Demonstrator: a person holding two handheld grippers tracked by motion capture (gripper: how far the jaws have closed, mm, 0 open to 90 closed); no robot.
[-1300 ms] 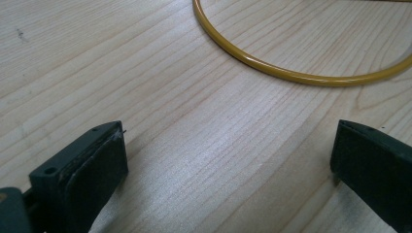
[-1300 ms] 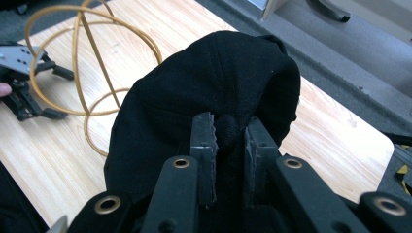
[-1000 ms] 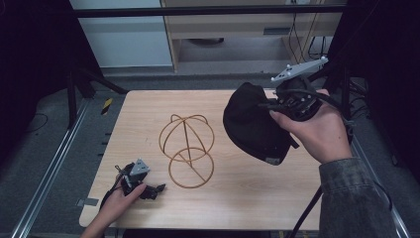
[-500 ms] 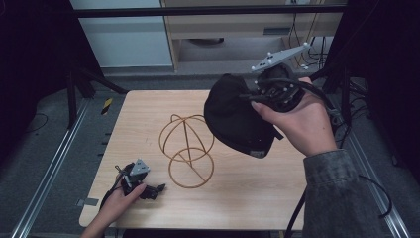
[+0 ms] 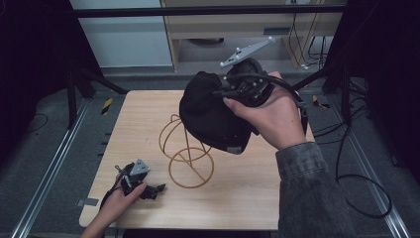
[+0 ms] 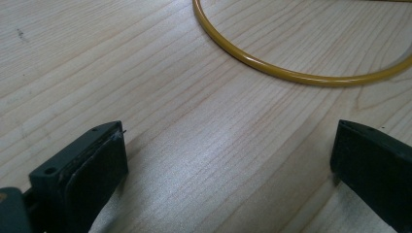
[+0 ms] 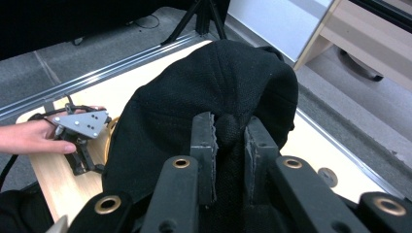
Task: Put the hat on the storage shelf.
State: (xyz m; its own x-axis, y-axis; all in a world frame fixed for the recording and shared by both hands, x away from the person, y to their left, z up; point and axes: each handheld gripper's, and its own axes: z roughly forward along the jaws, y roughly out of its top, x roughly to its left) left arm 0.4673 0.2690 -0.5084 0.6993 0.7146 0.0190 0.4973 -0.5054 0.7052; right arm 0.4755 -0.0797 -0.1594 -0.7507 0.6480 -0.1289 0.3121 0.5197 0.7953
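Observation:
A black cap (image 5: 210,114) hangs in the air over the top of a yellow wire stand (image 5: 190,156) in the middle of the wooden table (image 5: 247,198). My right gripper (image 5: 225,91) is shut on a fold of the cap (image 7: 214,97), pinched between its two jaws (image 7: 227,133). My left gripper (image 5: 156,188) rests low on the table near the front left corner, open, with bare wood between its jaws (image 6: 228,160). The stand's yellow base ring (image 6: 296,73) curves just beyond those jaws.
The table stands on a grey floor with metal rails (image 5: 54,163) along both sides. Black tripod legs (image 5: 79,84) and cables (image 5: 356,148) lie around it. A wooden cabinet (image 5: 237,25) is behind the table.
My right gripper has carried the cap leftward from the table's right side to above the wire stand. The left gripper has stayed in place.

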